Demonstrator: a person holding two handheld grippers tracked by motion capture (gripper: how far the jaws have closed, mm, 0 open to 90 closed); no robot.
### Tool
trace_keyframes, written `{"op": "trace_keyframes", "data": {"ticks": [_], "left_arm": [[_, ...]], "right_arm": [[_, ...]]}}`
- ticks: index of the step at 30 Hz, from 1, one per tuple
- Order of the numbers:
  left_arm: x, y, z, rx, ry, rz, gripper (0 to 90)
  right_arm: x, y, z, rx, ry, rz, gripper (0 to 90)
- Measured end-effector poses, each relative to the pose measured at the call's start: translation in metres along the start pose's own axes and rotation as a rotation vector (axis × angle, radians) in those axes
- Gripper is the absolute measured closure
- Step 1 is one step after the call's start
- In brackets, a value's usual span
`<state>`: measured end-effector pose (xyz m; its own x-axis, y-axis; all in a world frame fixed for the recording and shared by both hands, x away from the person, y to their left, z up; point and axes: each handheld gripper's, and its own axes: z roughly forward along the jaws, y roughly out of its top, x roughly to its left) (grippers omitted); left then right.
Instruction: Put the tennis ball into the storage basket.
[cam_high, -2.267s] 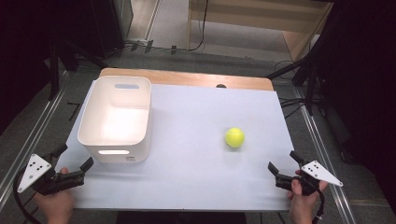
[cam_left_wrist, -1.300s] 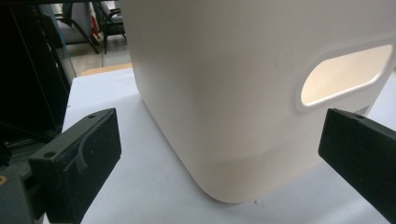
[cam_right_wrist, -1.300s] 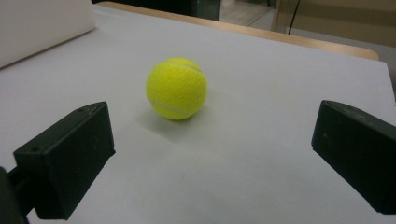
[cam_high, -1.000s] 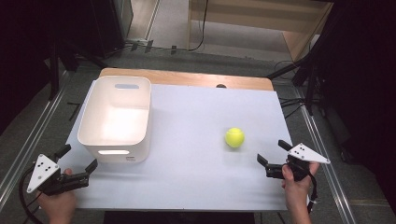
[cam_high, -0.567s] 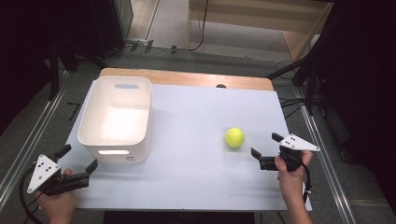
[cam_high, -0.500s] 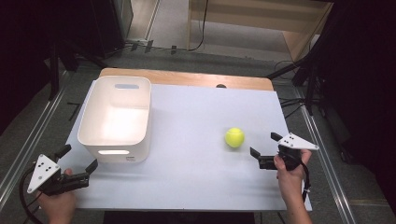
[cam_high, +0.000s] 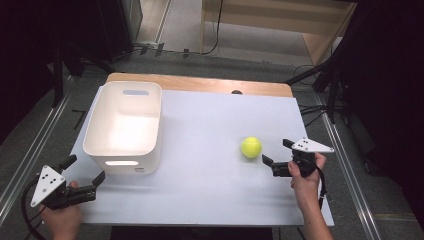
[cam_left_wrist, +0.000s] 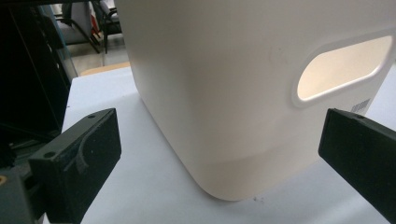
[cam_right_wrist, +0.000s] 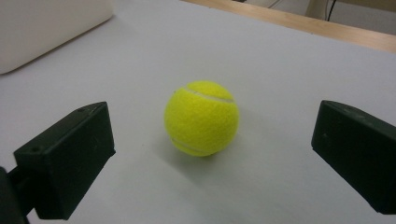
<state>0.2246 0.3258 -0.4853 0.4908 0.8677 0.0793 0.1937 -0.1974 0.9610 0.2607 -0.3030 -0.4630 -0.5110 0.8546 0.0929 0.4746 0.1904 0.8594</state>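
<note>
My right tongs (cam_high: 275, 155), jaws wide apart, sit just beside the tennis ball (cam_high: 251, 147), which lies straight ahead between them.

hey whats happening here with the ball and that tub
A person holds a gripper in each hand at a white table. The right gripper is open and aimed at the tennis ball, which lies just ahead of its jaws, not yet between them. The left gripper, also open, hovers near the front corner of the white tub, not touching it. The tub looks empty.
</note>
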Motion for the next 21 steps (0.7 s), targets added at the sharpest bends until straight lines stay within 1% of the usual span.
{"op": "trace_keyframes", "data": {"ticks": [1, 2, 5, 6, 8, 10, 13, 19, 21], "left_arm": [[0.000, 0.000, 0.000, 0.001, 0.000, 0.002, 0.0], [0.000, 0.000, 0.000, 0.002, 0.000, 0.002, 0.0], [0.000, 0.000, 0.000, 0.002, 0.000, 0.003, 0.0], [0.000, 0.000, 0.000, 0.001, 0.000, 0.003, 0.0], [0.000, 0.000, 0.000, 0.002, 0.000, 0.003, 0.0], [0.000, 0.000, 0.000, 0.002, 0.000, 0.003, 0.0], [0.000, 0.000, 0.000, 0.002, -0.001, 0.003, 0.0], [0.000, 0.000, 0.000, -0.002, -0.002, 0.003, 0.0], [0.000, 0.000, 0.000, -0.005, -0.003, 0.003, 0.0]], "right_arm": [[0.001, 0.001, 0.002, 0.008, 0.002, 0.003, 0.0], [0.001, 0.001, 0.003, 0.006, 0.002, -0.007, 0.0], [0.001, 0.003, 0.007, 0.018, 0.007, 0.003, 0.0], [0.001, 0.003, 0.009, 0.029, 0.016, 0.003, 0.0], [0.001, 0.004, 0.012, 0.034, 0.022, -0.003, 0.0], [0.002, 0.005, 0.015, 0.037, 0.044, -0.001, 0.0], [0.001, 0.006, 0.019, 0.049, 0.055, 0.002, 0.0], [0.001, 0.007, 0.028, 0.090, 0.059, 0.022, 0.0], [0.001, 0.007, 0.032, 0.101, 0.057, 0.018, 0.0]]}}
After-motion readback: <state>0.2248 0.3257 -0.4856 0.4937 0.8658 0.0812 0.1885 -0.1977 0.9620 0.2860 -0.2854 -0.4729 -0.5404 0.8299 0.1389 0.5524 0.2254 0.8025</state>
